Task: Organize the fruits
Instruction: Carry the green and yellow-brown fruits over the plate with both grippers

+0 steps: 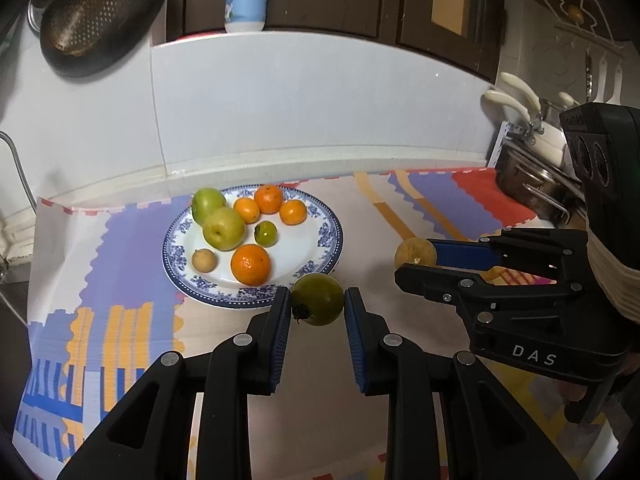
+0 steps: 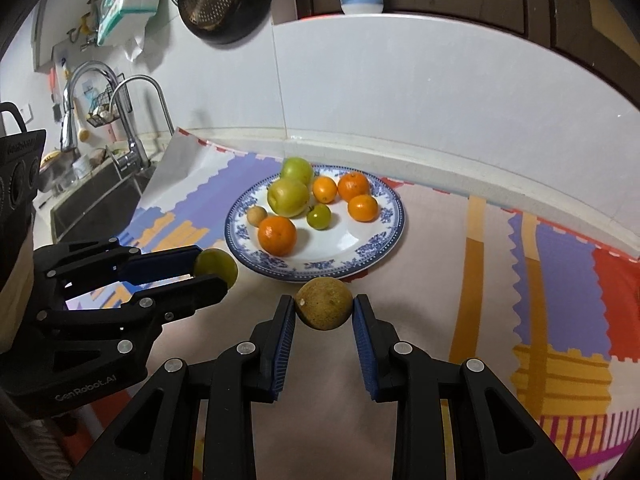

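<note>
Fruit sits in both of my grippers. My left gripper (image 1: 317, 312) holds a green fruit (image 1: 317, 299) between its blue pads, one pad on each side. The fruit's dark stem points down to the left. It is just beside the near edge of the plate (image 1: 326, 216).

My right gripper (image 2: 324, 314) holds a brown fruit (image 2: 324, 303), squeezed at the very tips of its pads. It too is just at the near edge of the plate, more to the right side. From my left camera I see the right gripper reach in from the right, with the brown fruit at its tip. From my right camera I see the left gripper reach in from the left, with the green fruit at its tip.

The plate is white with a blue rim and lies on a bright mat (image 1: 120, 248) near the back edge of the bench. On it are two big green apples (image 1: 223, 227), four oranges (image 1: 251, 264), one little green fruit (image 1: 266, 233) and one little brown fruit (image 1: 204, 260). The apples are at the back left of the plate. The biggest orange is at the front.

A sink (image 2: 92, 196) with taps is at the left end of the bench.
</note>
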`<state>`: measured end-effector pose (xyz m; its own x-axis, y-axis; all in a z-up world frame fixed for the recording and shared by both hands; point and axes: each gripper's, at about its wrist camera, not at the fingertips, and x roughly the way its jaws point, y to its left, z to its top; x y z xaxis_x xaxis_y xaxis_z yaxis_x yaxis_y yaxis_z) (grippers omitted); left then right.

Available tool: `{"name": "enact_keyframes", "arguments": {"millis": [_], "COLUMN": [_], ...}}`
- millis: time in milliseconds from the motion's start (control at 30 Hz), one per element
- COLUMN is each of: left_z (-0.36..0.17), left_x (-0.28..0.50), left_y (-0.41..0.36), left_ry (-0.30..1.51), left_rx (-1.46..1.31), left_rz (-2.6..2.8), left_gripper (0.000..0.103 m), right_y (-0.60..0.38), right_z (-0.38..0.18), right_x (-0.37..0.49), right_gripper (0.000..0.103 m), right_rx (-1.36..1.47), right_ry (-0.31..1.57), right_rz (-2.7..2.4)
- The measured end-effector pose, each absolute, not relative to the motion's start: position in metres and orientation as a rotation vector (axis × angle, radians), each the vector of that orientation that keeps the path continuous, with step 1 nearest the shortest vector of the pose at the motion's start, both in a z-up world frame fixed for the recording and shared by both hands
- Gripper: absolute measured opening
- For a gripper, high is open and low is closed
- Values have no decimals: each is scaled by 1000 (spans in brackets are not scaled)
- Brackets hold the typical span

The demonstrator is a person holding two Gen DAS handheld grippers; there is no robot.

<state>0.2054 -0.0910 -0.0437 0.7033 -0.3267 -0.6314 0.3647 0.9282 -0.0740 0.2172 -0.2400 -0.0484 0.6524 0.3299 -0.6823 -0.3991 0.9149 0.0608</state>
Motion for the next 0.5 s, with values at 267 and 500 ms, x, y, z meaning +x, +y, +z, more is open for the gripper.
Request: {"name": "enact_keyframes", "arguments": {"millis": [267,500], "left_z": [-30,-19], "left_x": [196,194], "left_y": [-79,-68], "left_ry": [644,607], "left_rx": [56,77], "left_rz": [-379,-392], "left_gripper": [28,28], "right_y": [-233,-225], "right_z": [-32,-24], "right_x": [200,196], "right_gripper": [31,31], "right_rx": [-67,-52], "right_ry": [713,693], "right_rz": [384,352]}}
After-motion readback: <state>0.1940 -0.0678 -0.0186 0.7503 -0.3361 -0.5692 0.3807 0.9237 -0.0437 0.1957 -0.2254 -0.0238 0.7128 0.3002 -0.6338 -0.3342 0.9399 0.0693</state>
